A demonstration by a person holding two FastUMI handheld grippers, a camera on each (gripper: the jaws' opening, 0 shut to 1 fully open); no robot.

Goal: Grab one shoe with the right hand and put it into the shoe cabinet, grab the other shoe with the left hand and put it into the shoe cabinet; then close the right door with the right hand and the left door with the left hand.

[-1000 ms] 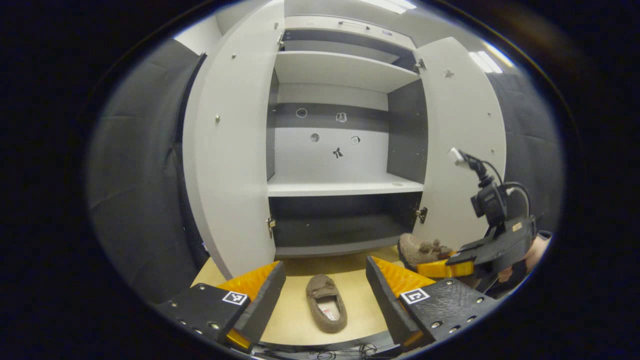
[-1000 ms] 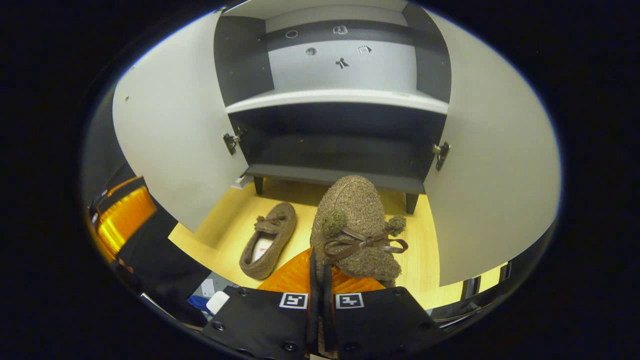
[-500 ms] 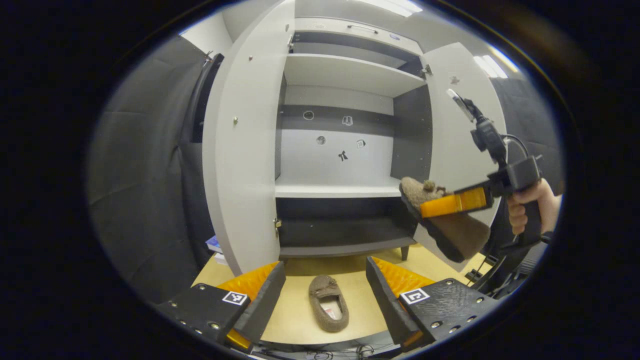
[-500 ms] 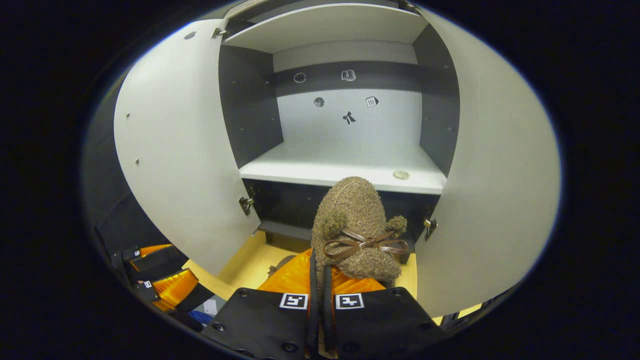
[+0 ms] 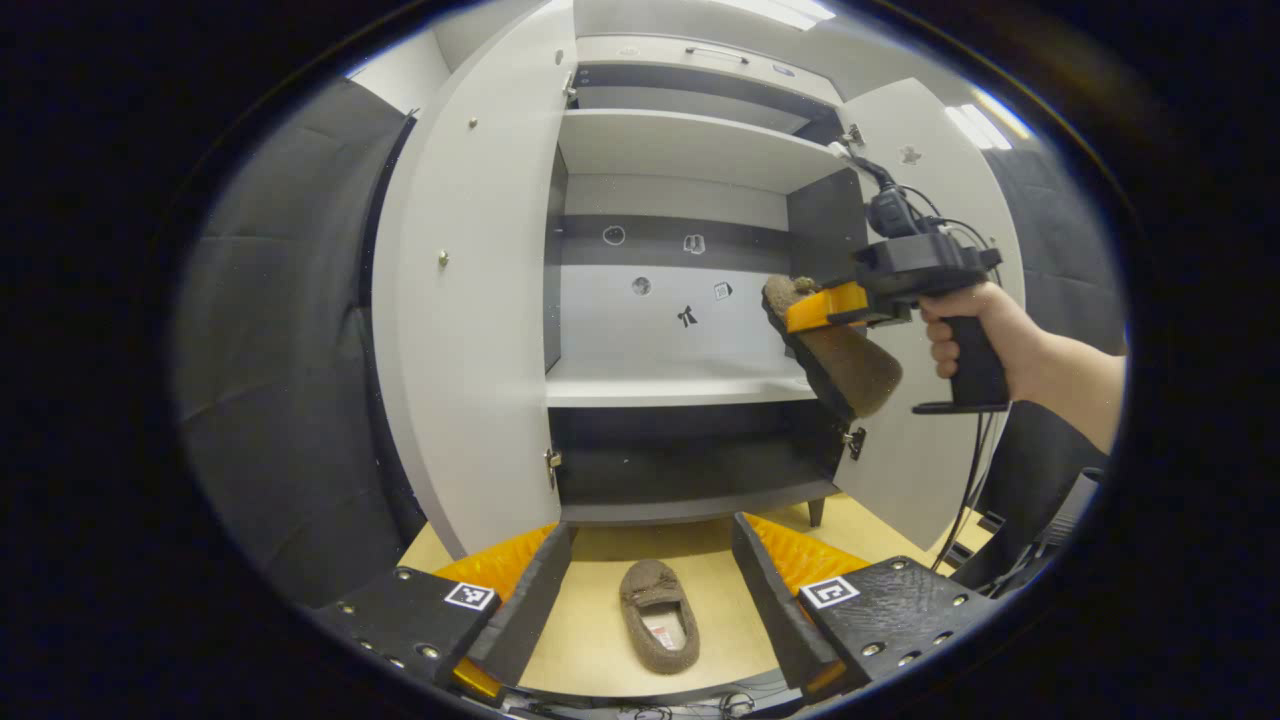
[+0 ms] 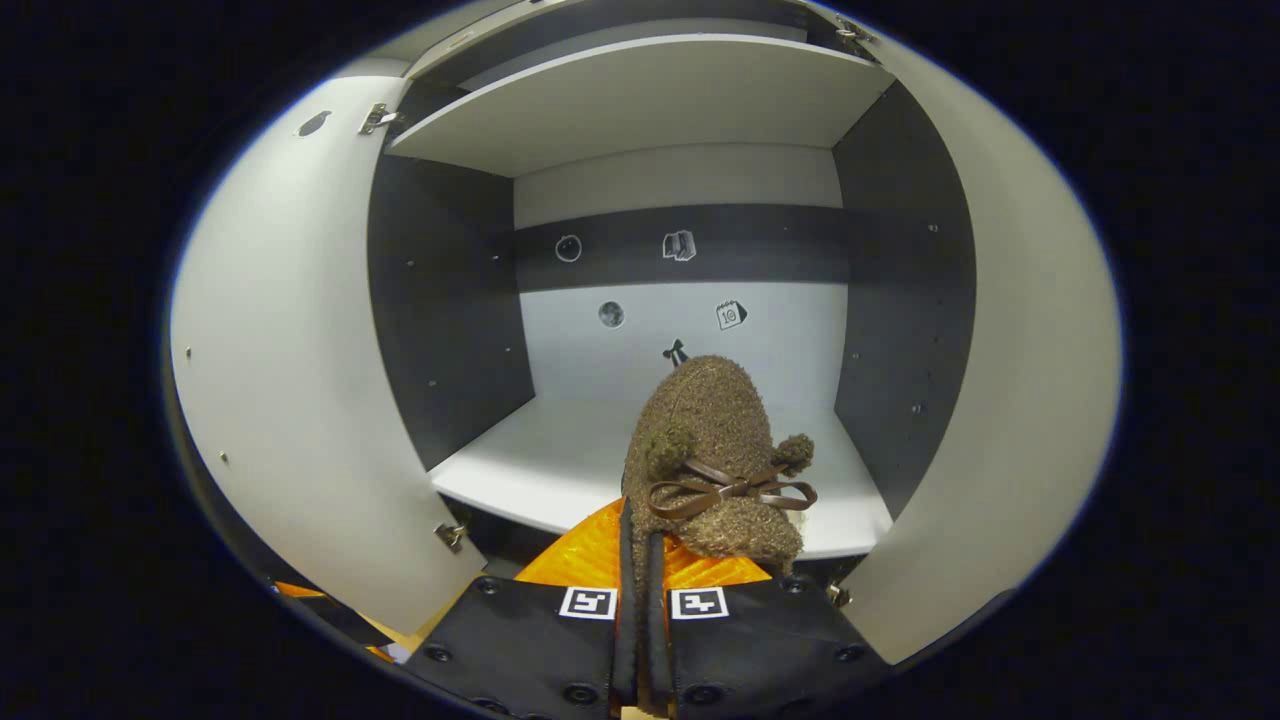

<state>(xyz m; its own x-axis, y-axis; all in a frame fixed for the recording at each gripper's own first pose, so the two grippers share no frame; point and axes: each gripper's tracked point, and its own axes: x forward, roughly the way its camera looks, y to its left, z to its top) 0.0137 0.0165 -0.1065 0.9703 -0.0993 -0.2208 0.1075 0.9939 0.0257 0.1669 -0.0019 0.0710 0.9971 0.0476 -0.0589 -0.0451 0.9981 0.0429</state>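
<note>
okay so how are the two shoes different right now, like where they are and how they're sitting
The held shoe is up in the air at the middle shelf, clamped in the right gripper; the floor shoe lies between the open left gripper's fingers, untouched. The held shoe tilts, sole showing in the left gripper view; the floor shoe sits flat, opening up. Both are brown fuzzy slippers, and neither rests in the cabinet yet.

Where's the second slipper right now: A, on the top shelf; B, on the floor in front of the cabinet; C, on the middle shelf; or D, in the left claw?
B: the slipper lies on the floor before the cabinet, between the open left claw's fingers, untouched.
</note>
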